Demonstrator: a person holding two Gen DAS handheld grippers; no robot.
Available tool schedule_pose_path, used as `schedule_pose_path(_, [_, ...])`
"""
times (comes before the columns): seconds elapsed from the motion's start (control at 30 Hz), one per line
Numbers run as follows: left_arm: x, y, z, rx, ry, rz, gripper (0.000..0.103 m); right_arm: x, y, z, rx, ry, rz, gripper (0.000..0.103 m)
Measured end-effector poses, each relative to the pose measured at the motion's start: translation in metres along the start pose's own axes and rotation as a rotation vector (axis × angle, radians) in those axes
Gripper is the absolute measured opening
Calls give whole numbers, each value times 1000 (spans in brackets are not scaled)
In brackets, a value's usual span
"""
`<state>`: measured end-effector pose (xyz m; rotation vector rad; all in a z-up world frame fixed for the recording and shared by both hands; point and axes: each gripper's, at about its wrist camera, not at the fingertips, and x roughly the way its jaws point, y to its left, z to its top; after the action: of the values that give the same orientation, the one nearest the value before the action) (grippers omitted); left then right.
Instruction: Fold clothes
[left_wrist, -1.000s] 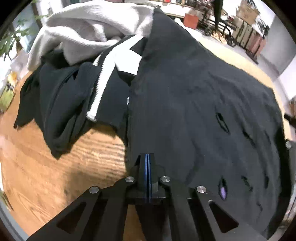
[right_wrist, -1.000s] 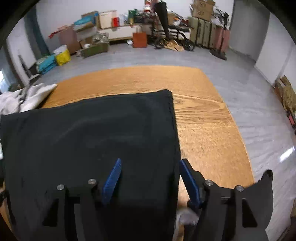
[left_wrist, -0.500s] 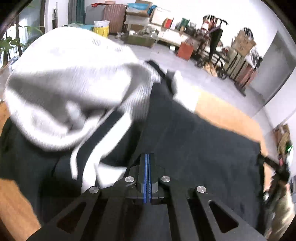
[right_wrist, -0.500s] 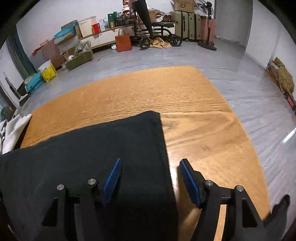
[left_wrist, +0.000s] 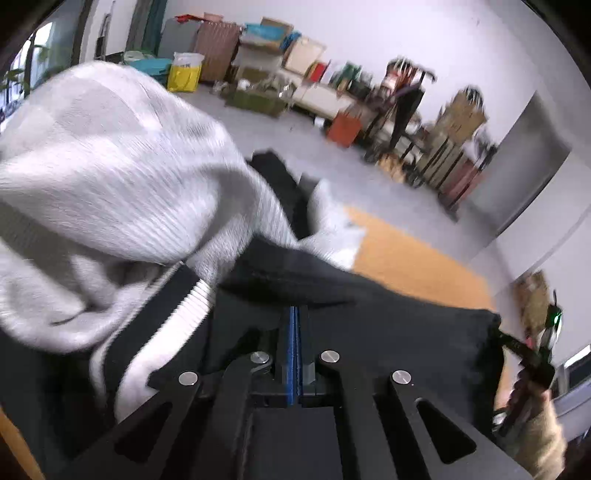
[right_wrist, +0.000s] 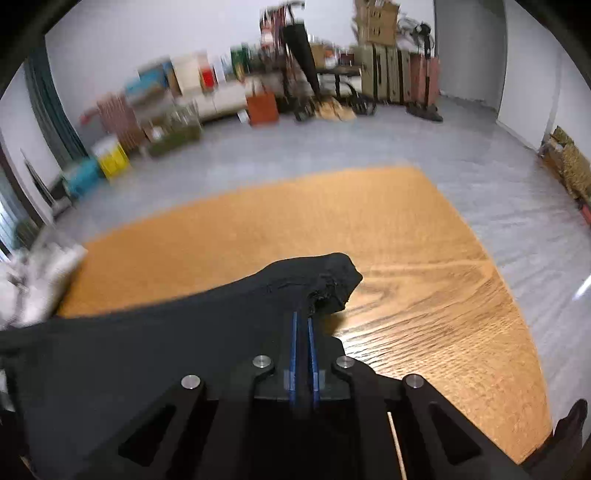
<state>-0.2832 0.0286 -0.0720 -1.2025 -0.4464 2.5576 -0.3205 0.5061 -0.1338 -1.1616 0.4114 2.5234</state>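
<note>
Right claw (right_wrist: 303, 325) clamped on black garment (right_wrist: 147, 350) corner, w/ cloth bunched; left claw (left_wrist: 295, 321) pinches its other edge. Soft, light, limp fabric draped over bench (right_wrist: 406, 258); grip corners.

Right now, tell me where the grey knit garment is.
In the left wrist view, the grey knit garment fills the upper left, heaped over the black garment; in the right wrist view it shows at the table's far-left edge.

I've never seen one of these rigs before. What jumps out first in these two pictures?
A big pale grey knit garment fills the upper left of the left wrist view, heaped over dark clothes. On the orange wooden table, the right gripper is pinched shut on a bunched corner of the black garment; the left gripper pinches its other edge.
</note>
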Motion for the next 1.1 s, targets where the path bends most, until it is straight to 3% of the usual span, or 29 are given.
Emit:
schedule_pose_path(0.1, [-42,-7,19,20,-46,9,0,-55,-8,11,2,-97,59,7])
schedule_pose_path(0.2, [-68,-8,28,-25,-29,21,0,-108,-11,21,1,-165,120,7])
schedule_pose_path(0.33, [-60,6,9,-198,129,-83,3,-168,-2,24,-68,-223,152,7])
schedule_pose_path(0.37, [-56,13,0,-258,178,-116,19,-174,3,19,-86,-221,141,7])
schedule_pose_path(0.4, [-53,20,-8,-301,205,-125,52,-177,5,14,-101,-215,132,7])
schedule_pose_path(0.43, [-51,24,-15,-322,202,-120,66,-179,7,9,-116,-208,123,7])
schedule_pose_path(0.47, [-49,28,-21,-336,191,-113,72,-177,8,5,-122,-197,121,7])
schedule_pose_path(0.57, [-28,29,-21,-312,155,-97,72,-170,6,-13,-148,-157,112,7])
schedule_pose_path(0.7, [3,22,-9,-264,183,-126,72,-163,0,-27,-183,-132,103,7])
schedule_pose_path(0.8, [21,1,-2,-159,183,-136,72,-162,-1,-31,-202,-120,102,7])
schedule_pose_path(0.9, [38,-19,1,-25,188,-76,72,-162,-2,-35,-229,-110,91,7])
schedule_pose_path(1.03, [61,-16,0,-30,255,-57,71,-160,-9,-42,-220,-97,104,7])
schedule_pose_path(1.1, [66,-13,-6,-50,273,-53,63,-159,-13,-47,-216,-86,112,7])
